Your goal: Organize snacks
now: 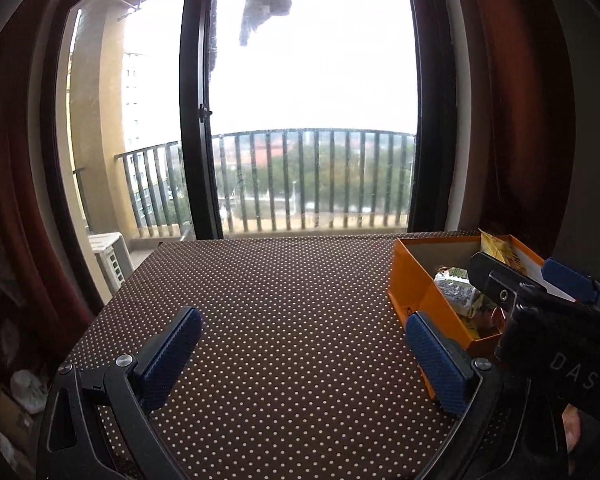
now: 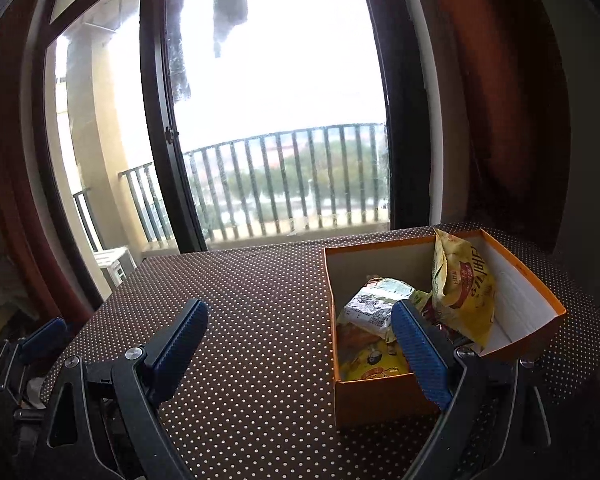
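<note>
Snack packets [image 2: 384, 320] fill the orange box [image 2: 380, 400], partly hidden by the empty right gripper [image 2: 300, 344]; left gripper [image 1: 304, 354] likewise gapes empty.

Open orange box [image 2: 380, 396] holds snack pkts: tall yellow bag [image 2: 464, 292] upright, 2 others lying flat

Bright balcony window [image 1: 312, 100], dark curtains [image 1: 508, 120], polka-dot brown tablecloth [image 1: 292, 300].

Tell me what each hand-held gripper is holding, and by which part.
Nothing is held. The left hand-held gripper and the right hand-held gripper are both open and empty; the snack packets lie in the orange box.
</note>
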Demonstrator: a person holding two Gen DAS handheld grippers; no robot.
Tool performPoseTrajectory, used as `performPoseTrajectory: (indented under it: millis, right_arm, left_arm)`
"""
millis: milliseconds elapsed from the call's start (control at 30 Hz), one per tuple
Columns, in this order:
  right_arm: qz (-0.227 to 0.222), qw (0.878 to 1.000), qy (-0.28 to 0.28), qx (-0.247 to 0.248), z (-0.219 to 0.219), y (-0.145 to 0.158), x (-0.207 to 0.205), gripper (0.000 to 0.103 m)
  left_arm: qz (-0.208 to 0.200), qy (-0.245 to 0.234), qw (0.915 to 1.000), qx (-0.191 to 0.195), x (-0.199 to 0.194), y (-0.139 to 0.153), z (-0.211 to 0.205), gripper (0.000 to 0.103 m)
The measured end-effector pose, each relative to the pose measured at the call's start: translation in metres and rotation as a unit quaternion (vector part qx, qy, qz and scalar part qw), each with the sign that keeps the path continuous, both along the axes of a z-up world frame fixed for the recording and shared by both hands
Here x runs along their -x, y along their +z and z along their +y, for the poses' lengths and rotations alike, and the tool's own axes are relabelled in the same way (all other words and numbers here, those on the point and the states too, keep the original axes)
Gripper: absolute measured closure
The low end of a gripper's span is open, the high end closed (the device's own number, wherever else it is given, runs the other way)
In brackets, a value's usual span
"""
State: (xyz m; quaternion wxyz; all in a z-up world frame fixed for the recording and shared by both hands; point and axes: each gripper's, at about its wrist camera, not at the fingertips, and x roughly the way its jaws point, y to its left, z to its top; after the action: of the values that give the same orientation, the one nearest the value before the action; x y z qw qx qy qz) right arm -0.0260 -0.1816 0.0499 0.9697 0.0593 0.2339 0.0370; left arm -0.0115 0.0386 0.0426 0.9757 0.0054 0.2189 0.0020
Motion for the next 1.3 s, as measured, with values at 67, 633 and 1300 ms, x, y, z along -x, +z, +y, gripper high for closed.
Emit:
performPoseTrajectory:
  millis: [67,633,1300]
  right_arm:
    - [0.001,1.000,0.001,0.002,0.0013,-0.0004,0.0016,0.009]
    - [-0.011,1.000,-0.004,0.004,0.0009,0.0014,0.0044,0.009]
    - [-0.008,1.000,-0.013,0.002,-0.0012,-0.0008,0.0070,0.009]
  left_arm:
    - [-0.002,-0.001,1.0000,0.002,0.0024,0.0001,-0.0002,0.000]
    - [-0.009,0.005,0.9999,0.007,0.0026,0.0010,0.0032,0.001]
    - [-0.003,-0.007,0.9997,0.022,-0.0010,-0.0002,0.0057,0.001]
